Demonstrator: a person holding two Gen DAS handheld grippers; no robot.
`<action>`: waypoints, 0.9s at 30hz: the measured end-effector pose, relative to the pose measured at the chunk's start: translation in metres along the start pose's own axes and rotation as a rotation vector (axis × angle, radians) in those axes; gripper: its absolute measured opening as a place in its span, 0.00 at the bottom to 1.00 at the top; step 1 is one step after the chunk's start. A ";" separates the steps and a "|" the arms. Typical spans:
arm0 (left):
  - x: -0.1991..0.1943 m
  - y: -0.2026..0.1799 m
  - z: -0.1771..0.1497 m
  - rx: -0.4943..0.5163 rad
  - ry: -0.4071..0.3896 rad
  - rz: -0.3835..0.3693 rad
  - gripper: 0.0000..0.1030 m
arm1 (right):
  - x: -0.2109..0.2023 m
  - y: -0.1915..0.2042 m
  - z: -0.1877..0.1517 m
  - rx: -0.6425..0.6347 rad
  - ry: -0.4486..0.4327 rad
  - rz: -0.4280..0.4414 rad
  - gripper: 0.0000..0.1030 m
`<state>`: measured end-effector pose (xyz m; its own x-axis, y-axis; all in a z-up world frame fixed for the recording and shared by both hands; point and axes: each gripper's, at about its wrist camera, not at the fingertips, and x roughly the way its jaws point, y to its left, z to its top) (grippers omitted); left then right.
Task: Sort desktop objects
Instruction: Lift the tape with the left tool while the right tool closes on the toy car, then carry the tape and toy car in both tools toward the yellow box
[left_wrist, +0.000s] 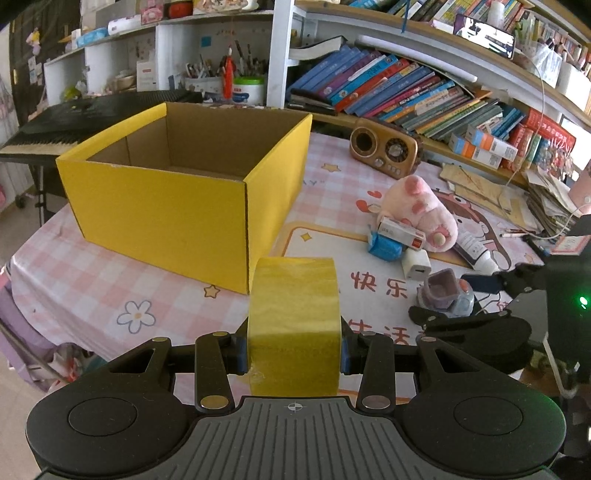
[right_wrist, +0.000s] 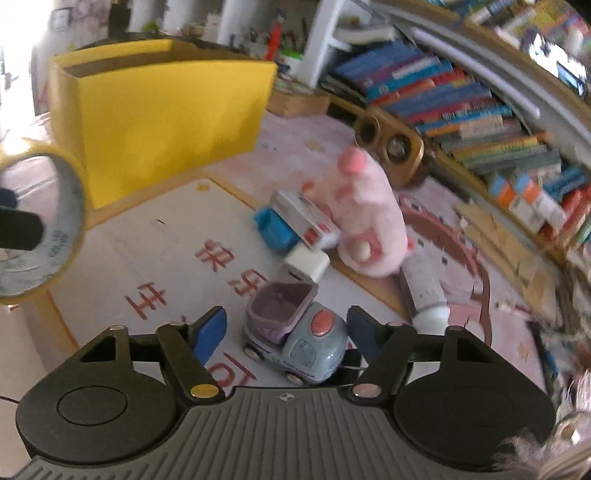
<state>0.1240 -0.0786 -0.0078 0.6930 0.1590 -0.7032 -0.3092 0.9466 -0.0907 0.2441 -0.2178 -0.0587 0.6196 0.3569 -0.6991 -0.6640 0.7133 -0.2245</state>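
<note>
My left gripper (left_wrist: 293, 350) is shut on a yellow tape roll (left_wrist: 294, 321) and holds it above the table, just right of the front corner of the open yellow cardboard box (left_wrist: 166, 206). The roll also shows at the left edge of the right wrist view (right_wrist: 40, 225). My right gripper (right_wrist: 286, 332) is open, its fingers on either side of a blue and purple toy truck (right_wrist: 295, 332) standing on the table. The truck shows in the left wrist view (left_wrist: 447, 293) too, with the right gripper (left_wrist: 480, 299) around it.
A pink plush toy (right_wrist: 365, 221), a white and red carton (right_wrist: 306, 221), a blue packet (right_wrist: 275, 230), a white charger (right_wrist: 306, 264) and a white tube (right_wrist: 424, 291) lie behind the truck. A brown retro radio (left_wrist: 384, 151) and bookshelves (left_wrist: 424, 92) stand at the back.
</note>
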 end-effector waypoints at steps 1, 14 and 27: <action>0.000 0.000 0.000 0.001 -0.001 0.000 0.39 | 0.004 -0.003 0.000 0.016 0.016 0.002 0.60; -0.004 -0.005 0.001 0.024 -0.019 -0.025 0.39 | -0.028 -0.023 0.008 0.178 -0.077 0.076 0.59; -0.008 -0.002 0.006 0.068 -0.056 -0.142 0.39 | -0.069 -0.017 0.003 0.238 -0.086 0.069 0.59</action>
<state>0.1227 -0.0804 0.0025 0.7627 0.0356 -0.6457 -0.1617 0.9773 -0.1372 0.2138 -0.2523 -0.0046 0.6165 0.4520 -0.6447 -0.5950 0.8037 -0.0055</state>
